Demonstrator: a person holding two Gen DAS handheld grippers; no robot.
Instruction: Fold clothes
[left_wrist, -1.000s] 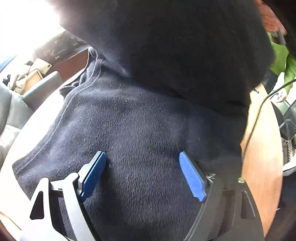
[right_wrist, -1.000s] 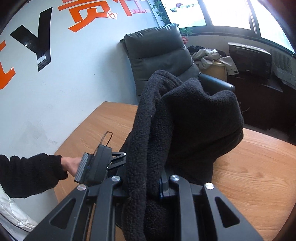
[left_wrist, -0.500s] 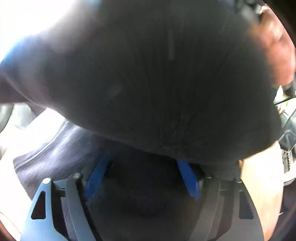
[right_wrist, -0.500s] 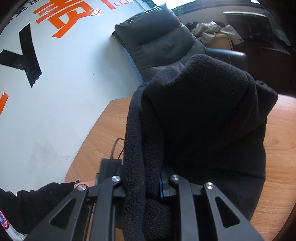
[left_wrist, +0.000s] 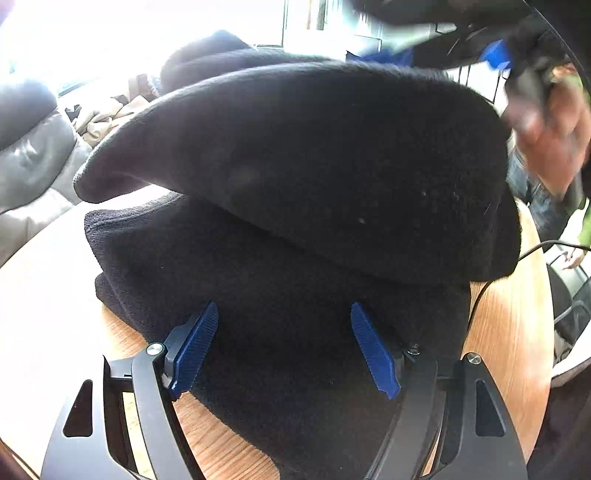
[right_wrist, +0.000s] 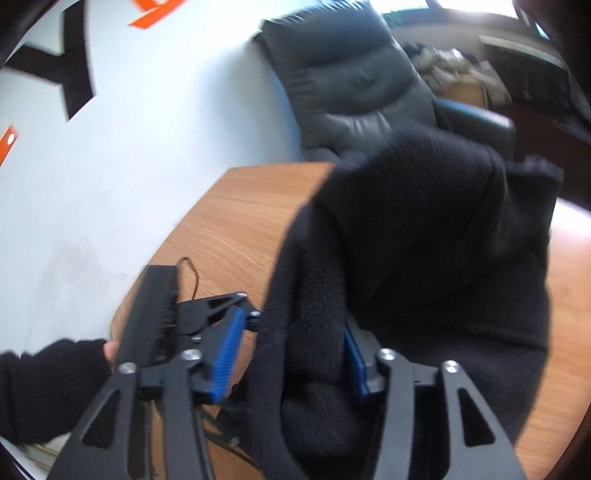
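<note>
A dark navy fleece garment (left_wrist: 303, 206) lies on the wooden table (left_wrist: 48, 302), its upper half folded over the lower layers. My left gripper (left_wrist: 284, 332) is open, its blue pads (left_wrist: 195, 347) spread over the lower fleece layer, holding nothing. In the right wrist view the fleece (right_wrist: 424, 243) drapes between my right gripper's fingers (right_wrist: 229, 354). My right gripper (right_wrist: 291, 343) is open, with a thick fold of fleece lying loose between its jaws. The other gripper and the hand holding it show blurred at the top right of the left wrist view (left_wrist: 532, 85).
A grey leather armchair (right_wrist: 354, 81) stands behind the table against a white wall with black and orange lettering (right_wrist: 62, 70). A black cable (left_wrist: 484, 291) runs over the table's right side. A desk with clutter (right_wrist: 458, 70) stands at the back.
My right gripper carried the fleece half over and down onto the lower layers, then opened its jaws. My left gripper stayed open over the lower layer.
</note>
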